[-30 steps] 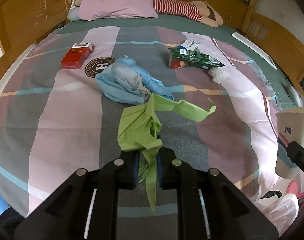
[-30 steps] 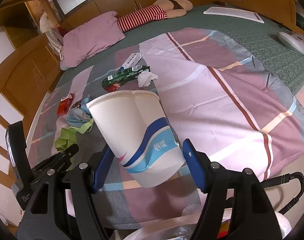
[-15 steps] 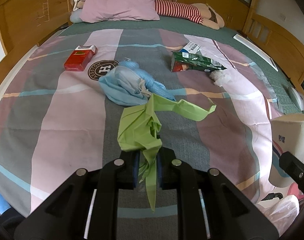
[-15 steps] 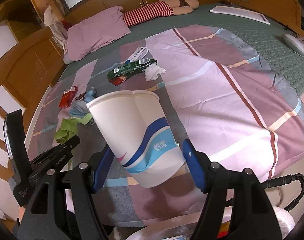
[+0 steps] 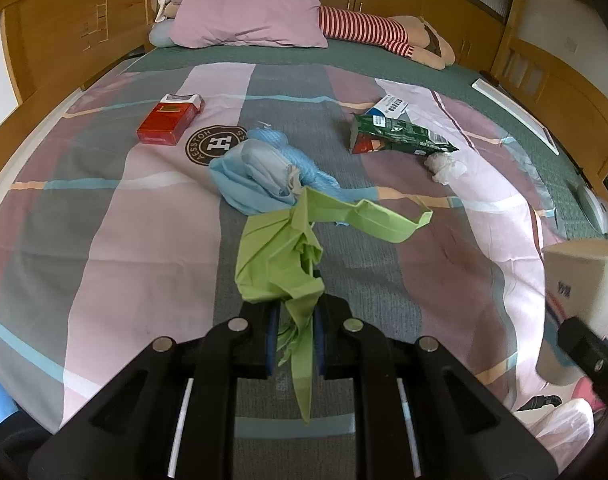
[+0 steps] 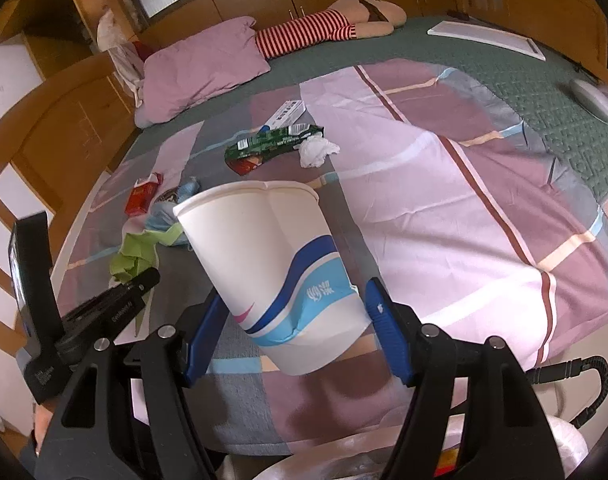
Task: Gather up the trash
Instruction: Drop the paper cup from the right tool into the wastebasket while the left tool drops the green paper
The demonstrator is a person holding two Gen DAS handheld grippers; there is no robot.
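**Both grippers loaded, pulling back toward the bag**

The left gripper (image 5: 295, 334) is clenched on the green wrapper (image 5: 287, 256), whose loose tail hangs down between the blue pads. The right gripper (image 6: 293, 330) grips the dented paper cup (image 6: 271, 272) by its lower half. Over the last second the bed has slid further away in both views and the headboard end has risen into frame — both tools are backing off toward the foot of the bed, loads unchanged. A white plastic bag (image 6: 560, 436) shows just below the bed's edge, so the drop-off looks close. Left on the striped sheet (image 5: 103, 240): a blue mask bundle (image 5: 259, 176) touching the wrapper's far end, a red cigarette pack (image 5: 169, 120), a green snack packet (image 5: 396, 136), a crumpled tissue (image 5: 446, 166) — several more trips, I judge.
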